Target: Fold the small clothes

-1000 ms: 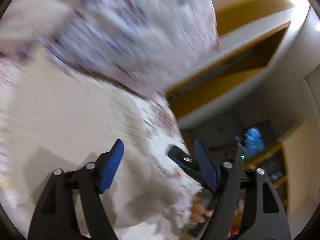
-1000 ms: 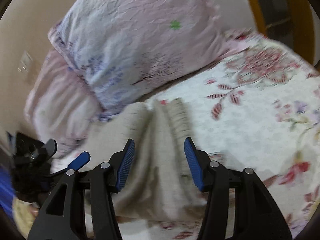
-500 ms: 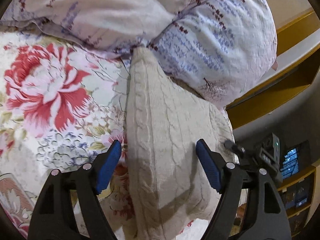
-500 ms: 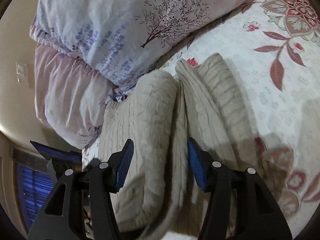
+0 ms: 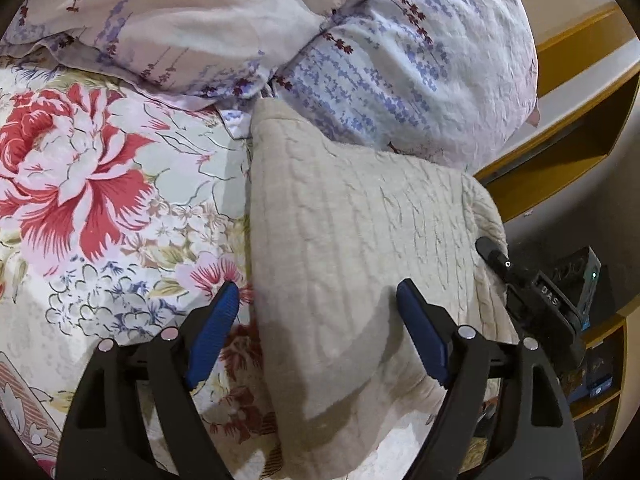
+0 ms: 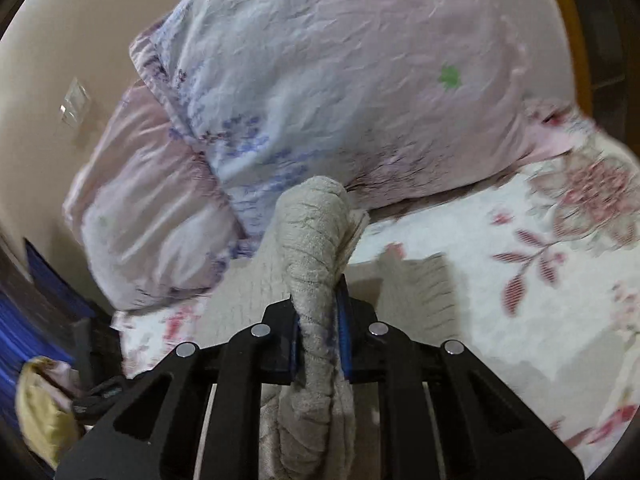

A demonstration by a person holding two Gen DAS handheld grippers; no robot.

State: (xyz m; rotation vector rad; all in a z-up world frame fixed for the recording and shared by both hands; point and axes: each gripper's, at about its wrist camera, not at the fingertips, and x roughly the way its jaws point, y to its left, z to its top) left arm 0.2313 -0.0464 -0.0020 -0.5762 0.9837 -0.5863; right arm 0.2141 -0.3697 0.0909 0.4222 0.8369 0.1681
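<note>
A beige cable-knit sweater (image 5: pixel 360 220) lies on the floral bedspread (image 5: pixel 100 200), its far end against the pillows. My left gripper (image 5: pixel 316 288) hovers over its near left edge. The jaws are opening, one blue pad over the bedspread and the other over the knit, and neither presses on it. In the right wrist view my right gripper (image 6: pixel 318 320) is closing on a bunched fold of the sweater (image 6: pixel 312 232). Both blue pads pinch that fold, and it stands raised above the bedspread (image 6: pixel 500 300).
Two pale floral pillows (image 5: pixel 400 60) (image 6: pixel 340 80) are stacked at the head of the bed behind the sweater. A yellow wooden shelf (image 5: pixel 560 128) and dark shelving lie beyond the bed's right edge. A wall with a switch plate (image 6: pixel 74 100) stands behind the pillows.
The right gripper has gone from open astride the sweater's folds to shut on one fold and has lifted it. The left gripper swung down over the sweater's edge, then held still.
</note>
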